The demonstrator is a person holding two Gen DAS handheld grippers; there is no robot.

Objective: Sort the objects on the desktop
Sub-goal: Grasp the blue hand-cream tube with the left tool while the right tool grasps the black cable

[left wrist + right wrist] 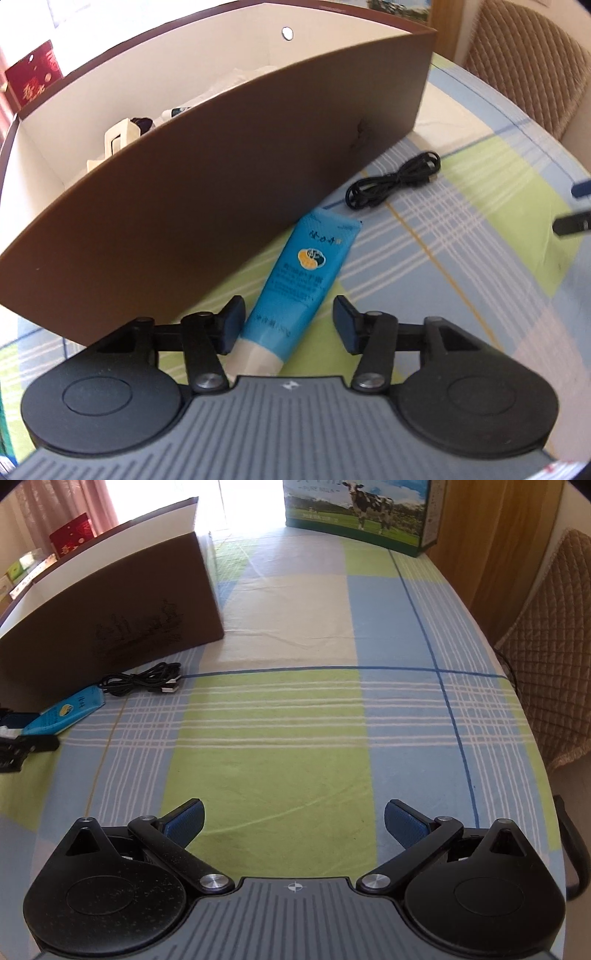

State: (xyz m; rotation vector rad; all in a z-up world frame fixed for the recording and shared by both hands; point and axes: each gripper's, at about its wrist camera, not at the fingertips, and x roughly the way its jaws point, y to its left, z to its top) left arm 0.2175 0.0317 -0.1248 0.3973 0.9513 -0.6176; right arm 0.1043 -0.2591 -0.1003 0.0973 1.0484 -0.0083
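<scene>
Blue plastic tube is lying flat on the checked tablecloth, just beside the near wall of the brown box, with a coiled black cable a little farther off to the right. The left gripper is straddling the tube's neck near its white cap; its left pad is touching, its right pad is standing clear, so nothing is gripped yet. Likely light, soft and slick, the tube should hold best at that stiffer shoulder. The right gripper is hanging wide open and empty.
</scene>
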